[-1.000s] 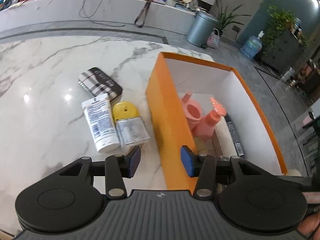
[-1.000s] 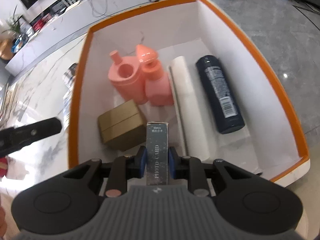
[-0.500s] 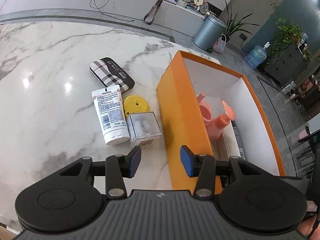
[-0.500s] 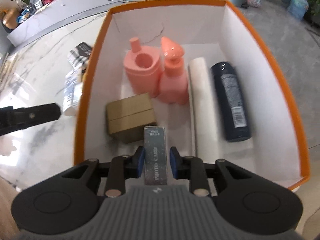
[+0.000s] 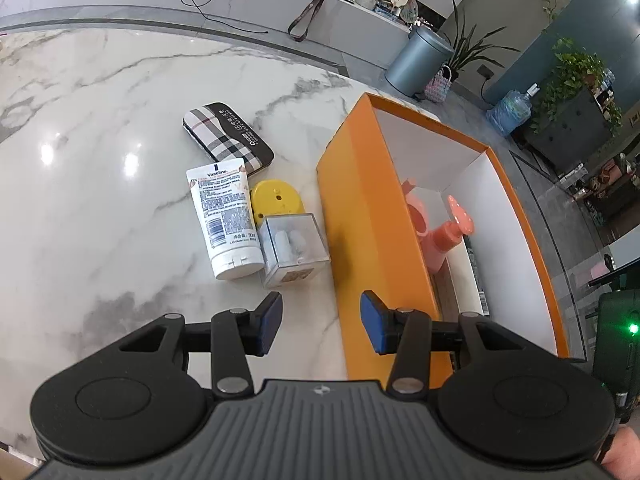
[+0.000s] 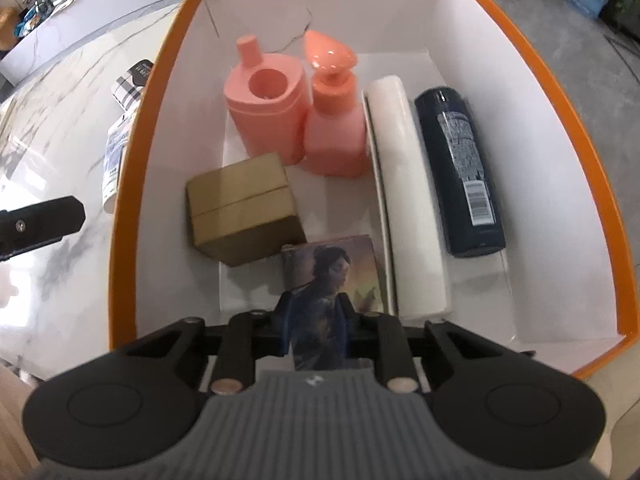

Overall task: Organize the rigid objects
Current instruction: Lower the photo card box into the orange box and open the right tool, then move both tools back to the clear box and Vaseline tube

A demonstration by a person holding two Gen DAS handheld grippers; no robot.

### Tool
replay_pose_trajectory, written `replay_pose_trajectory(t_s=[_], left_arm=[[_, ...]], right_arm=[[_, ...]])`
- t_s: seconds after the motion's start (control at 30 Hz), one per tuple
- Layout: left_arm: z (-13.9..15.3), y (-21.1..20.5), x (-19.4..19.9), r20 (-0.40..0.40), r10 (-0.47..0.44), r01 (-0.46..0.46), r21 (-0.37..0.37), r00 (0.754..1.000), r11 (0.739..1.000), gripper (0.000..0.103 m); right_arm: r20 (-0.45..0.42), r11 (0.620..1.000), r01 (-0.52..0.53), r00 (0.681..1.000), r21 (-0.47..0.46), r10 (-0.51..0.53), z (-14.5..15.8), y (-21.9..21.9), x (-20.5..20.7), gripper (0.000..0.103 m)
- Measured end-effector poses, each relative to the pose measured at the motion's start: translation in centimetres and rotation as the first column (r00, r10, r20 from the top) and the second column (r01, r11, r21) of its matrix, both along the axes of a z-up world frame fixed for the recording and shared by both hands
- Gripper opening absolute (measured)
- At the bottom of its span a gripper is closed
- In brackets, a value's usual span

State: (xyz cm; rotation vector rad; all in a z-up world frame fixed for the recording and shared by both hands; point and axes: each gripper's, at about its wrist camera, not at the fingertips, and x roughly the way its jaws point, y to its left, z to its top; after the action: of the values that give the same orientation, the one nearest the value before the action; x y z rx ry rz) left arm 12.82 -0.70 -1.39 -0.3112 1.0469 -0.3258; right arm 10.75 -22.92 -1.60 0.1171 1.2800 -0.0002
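Jaws on my right gripper (image 6: pixel 316 312) pinch the card box (image 6: pixel 332 268) low by the orange box's (image 6: pixel 124 184) near wall (flat fits); left gripper (image 5: pixel 320 316) hangs wide over the desk (image 5: pixel 100 200), ready for the tube (image 5: pixel 226 216).

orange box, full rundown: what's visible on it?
The orange box is an open-topped rectangular carton, orange outside and on its rim, plain white inside, cardboard by the look of it. It sits upright on the marble table near the table's edge, no lid in view. In the left wrist view its long orange wall faces the items lying on the table. A thin crack-like line marks the white far wall. The right gripper reaches over its near rim.
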Motion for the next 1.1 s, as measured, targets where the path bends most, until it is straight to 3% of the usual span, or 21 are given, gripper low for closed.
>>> replay_pose_trajectory(t_s=[0.17,0.4,0.67,0.87,1.1], left_arm=[[0.1,0.1,-0.1,-0.003,-0.006,0.006,0.001,1.0,1.0,0.053],[0.7,0.6,0.0,0.007,-0.012,0.012,0.001,1.0,1.0,0.052],[1.7,1.8,0.5,0.027,-0.009,0.009,0.027,1.0,1.0,0.05],[2.0,2.7,1.5,0.03,-0.041,0.038,0.09,0.999,0.995,0.048],[0.2,4.5,3.8,-0.025,-0.053,0.056,0.138,0.998,0.989,0.048]], right_arm=[[0.035,1.0,-0.008,0.999,-0.024,0.009,1.0,0.7,0.0,0.023],[0.168,0.998,-0.033,0.985,-0.055,0.041,4.8,2.4,0.0,0.023],[0.319,0.981,-0.166,0.929,-0.096,0.189,8.2,6.5,0.1,0.022],[0.307,0.94,-0.305,0.889,-0.153,0.338,7.9,10.0,0.8,0.022],[0.193,0.883,-0.431,0.865,-0.188,0.463,5.4,12.1,2.8,0.022]])
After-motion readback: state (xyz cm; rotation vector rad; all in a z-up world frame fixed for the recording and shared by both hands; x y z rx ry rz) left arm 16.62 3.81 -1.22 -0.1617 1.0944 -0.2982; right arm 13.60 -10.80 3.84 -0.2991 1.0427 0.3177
